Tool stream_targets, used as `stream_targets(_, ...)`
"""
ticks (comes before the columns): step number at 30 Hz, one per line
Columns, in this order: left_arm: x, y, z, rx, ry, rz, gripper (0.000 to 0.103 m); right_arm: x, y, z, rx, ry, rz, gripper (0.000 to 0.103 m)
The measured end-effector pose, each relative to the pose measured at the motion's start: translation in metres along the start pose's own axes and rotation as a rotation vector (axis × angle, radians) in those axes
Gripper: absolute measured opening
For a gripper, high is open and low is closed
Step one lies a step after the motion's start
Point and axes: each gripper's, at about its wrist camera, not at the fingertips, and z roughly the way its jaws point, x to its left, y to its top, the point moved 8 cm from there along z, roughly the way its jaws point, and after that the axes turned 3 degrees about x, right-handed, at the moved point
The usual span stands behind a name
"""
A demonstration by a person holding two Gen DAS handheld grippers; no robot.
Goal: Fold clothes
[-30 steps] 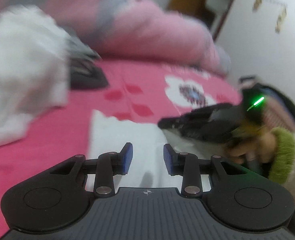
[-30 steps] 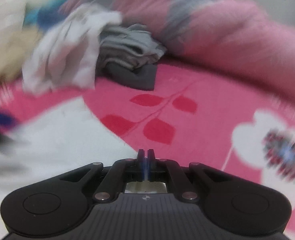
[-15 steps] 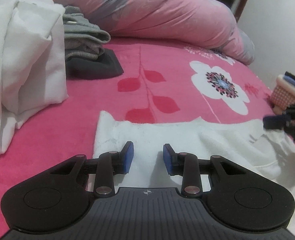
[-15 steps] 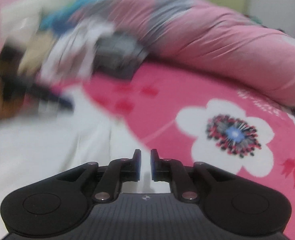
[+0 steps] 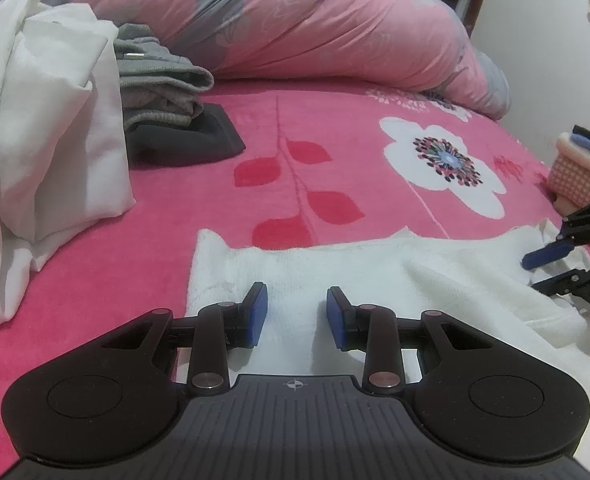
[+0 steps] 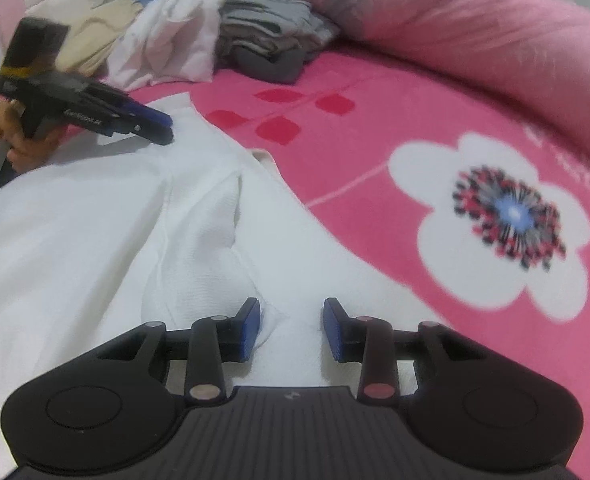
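A white knitted garment (image 5: 335, 264) (image 6: 115, 240) lies spread flat on the pink flowered bed cover (image 5: 335, 152). My left gripper (image 5: 296, 312) hovers over the garment's left end, open, with only flat cloth under the gap between its blue pads. My right gripper (image 6: 292, 326) is over the garment's right end near a small raised fold; its jaws are opening and nothing is pressed between them. Each gripper shows in the other's view: the right gripper (image 5: 575, 256) at the far right edge, the left gripper (image 6: 151, 124) at upper left, held by a hand.
A loose white shirt (image 5: 43, 140) is heaped at the left. Folded grey clothes (image 5: 163, 92) rest on a dark folded item (image 5: 199, 140). A pink and grey duvet (image 5: 315, 24) runs along the back. A small stack of folded items (image 5: 579, 168) stands at the right.
My right gripper has swung to the right along the white garment and its jaws have gone from shut to apart. My left gripper settled lower over the garment's left end, jaws unchanged.
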Motion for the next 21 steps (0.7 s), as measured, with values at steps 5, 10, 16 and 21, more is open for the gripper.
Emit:
stream_targets(5, -0.002, -0.001, 0.000, -0.013, 0.017, 0.017, 0.033, 0.012, -0.002, -0.008, -0.026, -0.044, -0.042, 0.005)
stream_targets(10, 0.000, -0.001, -0.002, -0.041, 0.044, 0.003, 0.031, 0.013, 0.009, -0.038, -0.150, -0.186, -0.089, 0.004)
stream_targets(16, -0.001, 0.001, -0.002, -0.058, 0.090, 0.019, 0.030, -0.013, 0.017, -0.044, -0.255, -0.397, -0.045, 0.003)
stream_targets(21, -0.003, 0.000, 0.000, -0.062, 0.111, 0.039, 0.030, -0.036, 0.001, 0.002, -0.200, -0.488, -0.012, 0.003)
